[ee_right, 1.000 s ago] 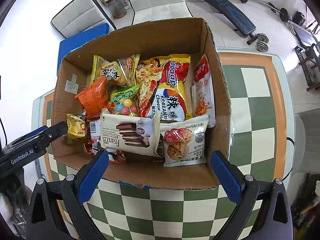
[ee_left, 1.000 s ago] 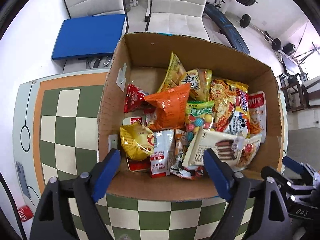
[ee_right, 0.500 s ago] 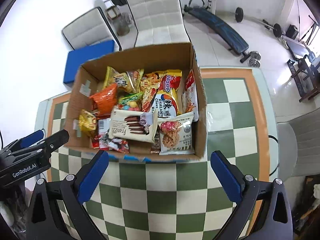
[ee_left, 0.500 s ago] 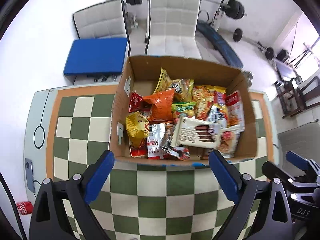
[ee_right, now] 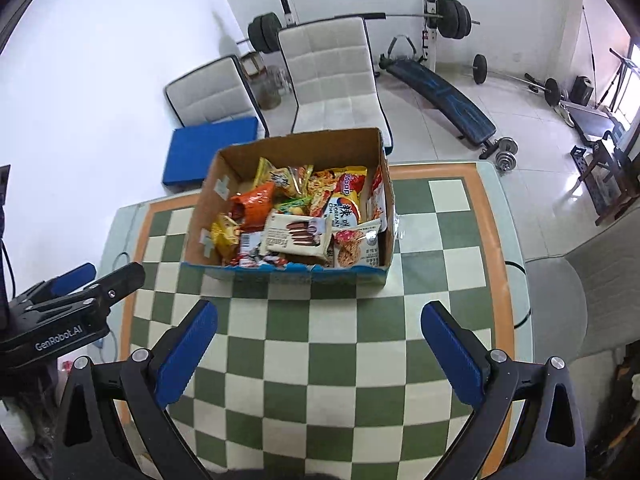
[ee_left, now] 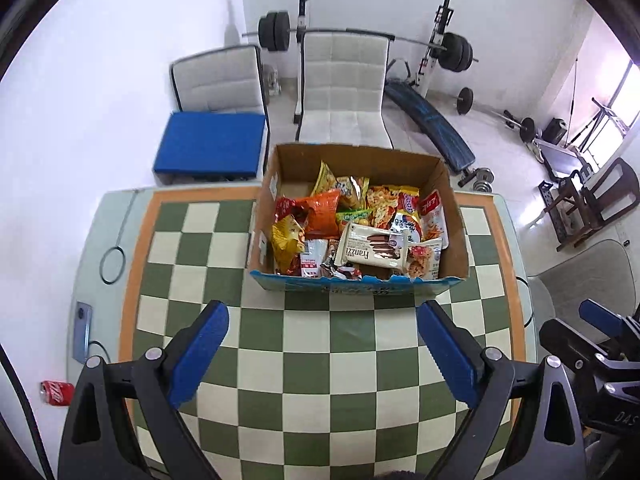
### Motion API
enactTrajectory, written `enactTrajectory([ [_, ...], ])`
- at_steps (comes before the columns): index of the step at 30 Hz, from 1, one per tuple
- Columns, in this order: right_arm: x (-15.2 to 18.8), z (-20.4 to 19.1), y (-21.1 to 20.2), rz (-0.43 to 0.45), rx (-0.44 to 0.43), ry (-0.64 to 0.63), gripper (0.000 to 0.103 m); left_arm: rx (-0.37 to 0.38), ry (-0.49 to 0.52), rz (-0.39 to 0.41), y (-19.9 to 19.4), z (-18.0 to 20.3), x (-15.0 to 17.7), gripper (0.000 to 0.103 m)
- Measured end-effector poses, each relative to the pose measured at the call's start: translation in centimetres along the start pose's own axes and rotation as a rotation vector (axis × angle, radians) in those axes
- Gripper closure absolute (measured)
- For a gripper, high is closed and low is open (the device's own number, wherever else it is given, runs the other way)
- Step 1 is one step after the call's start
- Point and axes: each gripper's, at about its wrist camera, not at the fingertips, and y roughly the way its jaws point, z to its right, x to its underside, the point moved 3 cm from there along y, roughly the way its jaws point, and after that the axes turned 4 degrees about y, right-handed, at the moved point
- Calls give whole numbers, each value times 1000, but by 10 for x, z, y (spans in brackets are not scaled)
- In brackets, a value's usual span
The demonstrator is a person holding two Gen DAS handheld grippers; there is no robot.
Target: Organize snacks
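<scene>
Both claws high above table, nothing in hand. Left claw [ee_left: 323, 344] spread wide, empty; right claw [ee_right: 319, 342] likewise wide, empty. Cardboard box [ee_left: 362, 285] straight ahead of both, past the fingertips, well apart from them, on checkered table [ee_left: 312, 380]. Snacks all inside box, none on bare table around it. Packed loose and overlapping, likely just dropped in, not sorted. White biscuit pack [ee_left: 370, 249] flat on top near front wall, easiest reach from either claw. Orange bag [ee_left: 320, 216] behind it toward left claw's side, yellow bag [ee_left: 287, 243] against left wall. Red-and-white packet [ee_right: 378, 196] upright against right wall, closest to right claw's side. Wide opening probably kept ready for bulky soft bags. Height and distance suggest overview pose: either packing done or next pick not yet chosen, cannot tell which. Red can [ee_left: 57, 392] on floor far left of left claw, outside task.
</scene>
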Motion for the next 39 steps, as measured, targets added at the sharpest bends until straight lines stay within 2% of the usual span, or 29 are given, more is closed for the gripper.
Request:
enactTrajectory([
  [9,32,-13,-67,78,-13,-24,0,-15,8,45,-53,3,24,6],
  [17,54,-10,-97,90,2,-11,0,-22,5,74,-81,3,38,6],
  [27,53,-13,-112,142,35,-29,0,-30,15,98,-82,10,40,6],
  [39,29,-21,-88,164,45,-43,0,-66,6,122,-62,8,18,6],
])
